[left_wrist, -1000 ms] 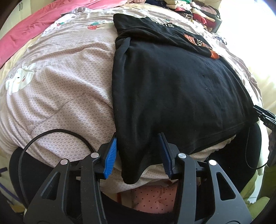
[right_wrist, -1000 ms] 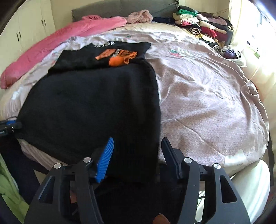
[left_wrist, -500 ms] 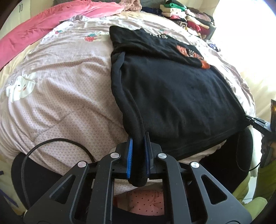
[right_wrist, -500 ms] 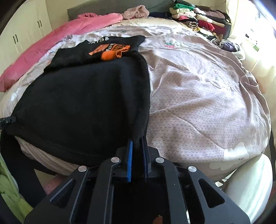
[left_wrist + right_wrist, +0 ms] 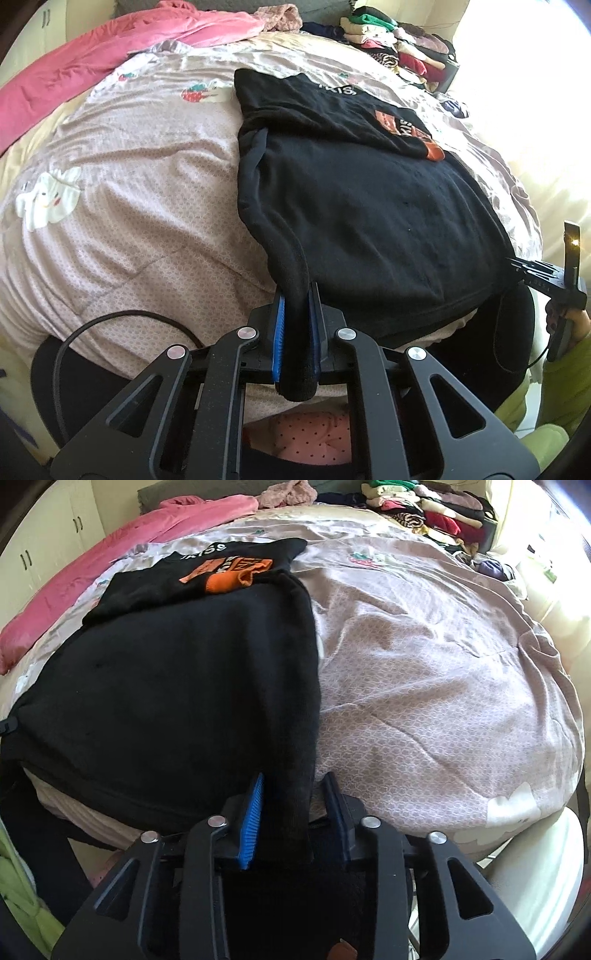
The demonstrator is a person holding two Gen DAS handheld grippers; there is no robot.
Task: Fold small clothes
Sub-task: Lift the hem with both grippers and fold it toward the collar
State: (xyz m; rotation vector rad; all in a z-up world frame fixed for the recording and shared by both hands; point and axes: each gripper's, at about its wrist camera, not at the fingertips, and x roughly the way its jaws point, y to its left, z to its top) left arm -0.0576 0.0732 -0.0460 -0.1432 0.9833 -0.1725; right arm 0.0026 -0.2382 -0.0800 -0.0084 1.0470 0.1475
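Observation:
A black sweater (image 5: 369, 206) with orange cuffs lies spread on the lilac bedspread, sleeves folded across its upper part; it also shows in the right wrist view (image 5: 177, 679). My left gripper (image 5: 296, 295) is shut on the sweater's near left hem corner, with the cloth bunched between the blue pads. My right gripper (image 5: 295, 779) sits at the near right hem corner with its jaws partly apart, and the cloth runs between them. The right gripper also shows at the right edge of the left wrist view (image 5: 546, 280).
The lilac patterned bedspread (image 5: 424, 672) covers the bed. A pink blanket (image 5: 110, 59) lies along the far left. A stack of folded clothes (image 5: 424, 506) stands at the far right corner. A white cabinet (image 5: 48, 554) stands at the left.
Both grippers closed on the hem corners from wide open a second ago. The right gripper's jaws have since parted a little. The left stays clamped and has lifted its corner slightly.

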